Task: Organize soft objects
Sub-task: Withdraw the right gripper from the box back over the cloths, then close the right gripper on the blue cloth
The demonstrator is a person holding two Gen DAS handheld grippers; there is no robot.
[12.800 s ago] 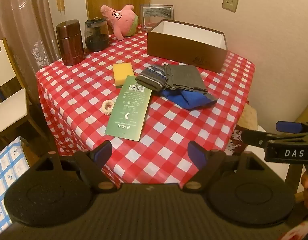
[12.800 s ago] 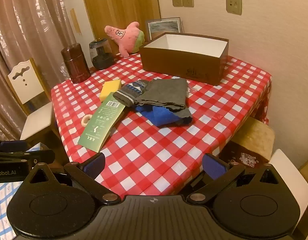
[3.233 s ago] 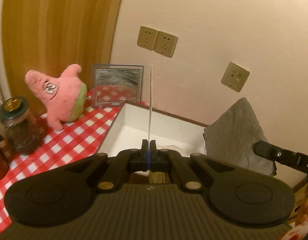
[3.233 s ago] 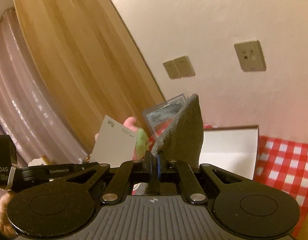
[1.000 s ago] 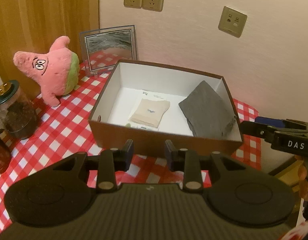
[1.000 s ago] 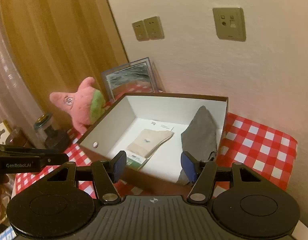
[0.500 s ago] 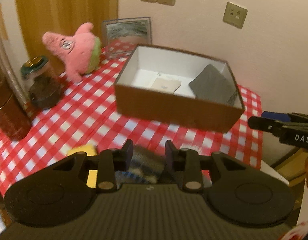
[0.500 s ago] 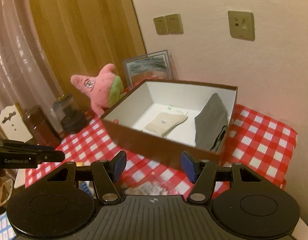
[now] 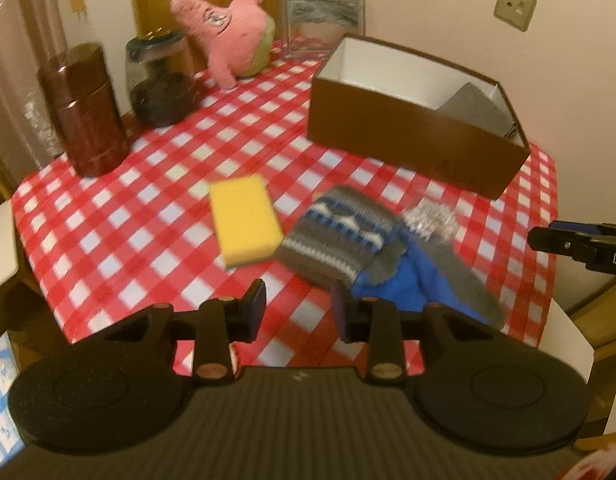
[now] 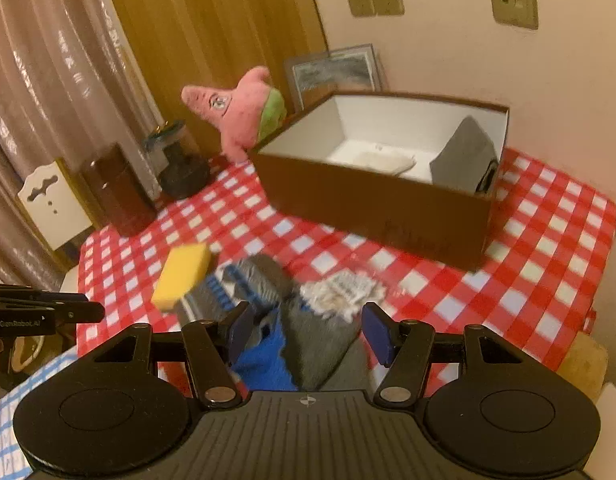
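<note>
- Already in the box: a grey cloth leaning against the right wall and a pale sock pack flat on the floor of it.
- Left on the table: a yellow sponge, a striped sock, a blue sock, a grey sock and a small lacy piece; roughly a third done, by the look of it.
- Pink plush at the far edge, about 11 o'clock from the box, untouched; unclear whether meant for the box.
- Left gripper: jaws partly apart, nothing between them, hanging above the checked cloth.
- From the left fingers: striped sock near at 1 o'clock, sponge at 11 o'clock, box far off at 1 o'clock.
- Right gripper: jaws well apart, empty, hovering over the sock pile.
- In the right view, grey and blue socks framed between the jaws and below them, apparently not yet touched; lacy piece just ahead at 12 o'clock, box beyond at 1 o'clock.
- Likely next: closing on one sock from the pile.
</note>
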